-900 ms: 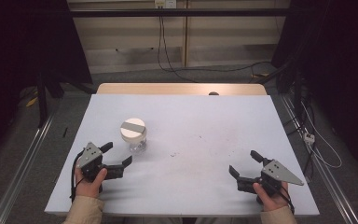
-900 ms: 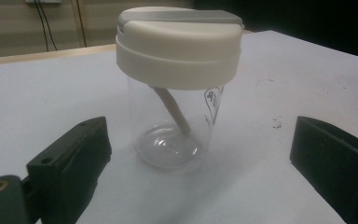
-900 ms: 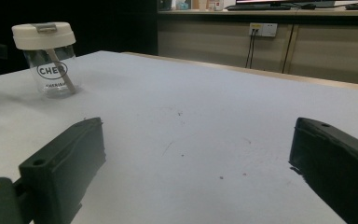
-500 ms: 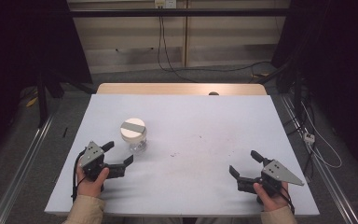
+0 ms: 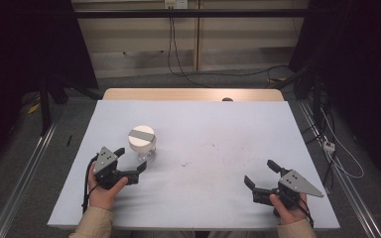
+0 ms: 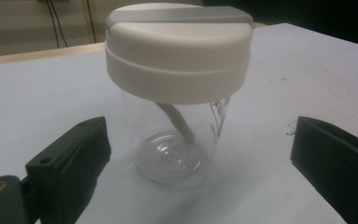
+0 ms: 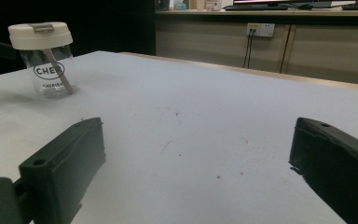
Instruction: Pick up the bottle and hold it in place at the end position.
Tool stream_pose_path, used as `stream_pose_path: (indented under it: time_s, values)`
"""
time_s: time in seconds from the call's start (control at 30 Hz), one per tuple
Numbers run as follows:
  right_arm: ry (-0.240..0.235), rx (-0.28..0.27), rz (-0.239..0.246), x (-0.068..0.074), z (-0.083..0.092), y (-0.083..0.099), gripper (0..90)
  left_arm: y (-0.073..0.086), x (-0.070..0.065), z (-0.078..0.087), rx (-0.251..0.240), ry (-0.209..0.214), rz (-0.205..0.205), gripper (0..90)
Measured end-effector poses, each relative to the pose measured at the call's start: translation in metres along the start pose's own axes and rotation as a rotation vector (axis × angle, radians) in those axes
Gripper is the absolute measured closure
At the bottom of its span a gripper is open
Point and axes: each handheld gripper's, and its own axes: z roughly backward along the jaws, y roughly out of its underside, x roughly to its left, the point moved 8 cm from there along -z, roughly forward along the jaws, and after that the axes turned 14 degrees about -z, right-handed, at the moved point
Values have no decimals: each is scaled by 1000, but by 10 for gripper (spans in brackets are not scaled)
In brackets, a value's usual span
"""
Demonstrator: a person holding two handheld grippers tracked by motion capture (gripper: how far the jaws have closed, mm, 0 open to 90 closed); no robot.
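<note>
Left gripper point(image 5: 130, 162) at lower left, jaws wide and empty, just short of clear glass jar with white lid point(image 5: 143, 143); right gripper point(image 5: 262, 173) lower right, jaws wide, empty.

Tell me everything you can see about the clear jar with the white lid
The jar is a small clear cylinder, glass or plastic, standing upright on the white table. A wide white screw-style lid with a grey strip across its top closes it. A thin pale stick leans inside. Dark printed lettering marks one side. It sits just ahead of the left gripper, whose open jaws do not touch it.
</note>
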Motion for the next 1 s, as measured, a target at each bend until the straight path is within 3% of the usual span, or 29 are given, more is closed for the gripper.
stream_pose_path:
  time_s: [0.33, 0.8, 1.0]
  values:
    - [5, -1, 2, 0, 0, 0, 26, 1, 5, -15, 55, -61, 40, 44]
    - [2, 3, 2, 0, -1, 0, 26, 1, 1, -35, 85, -62, 51, 51]
    - [0, 3, -1, 0, -1, 0, 27, 0, 3, -43, 91, -81, 57, 56]
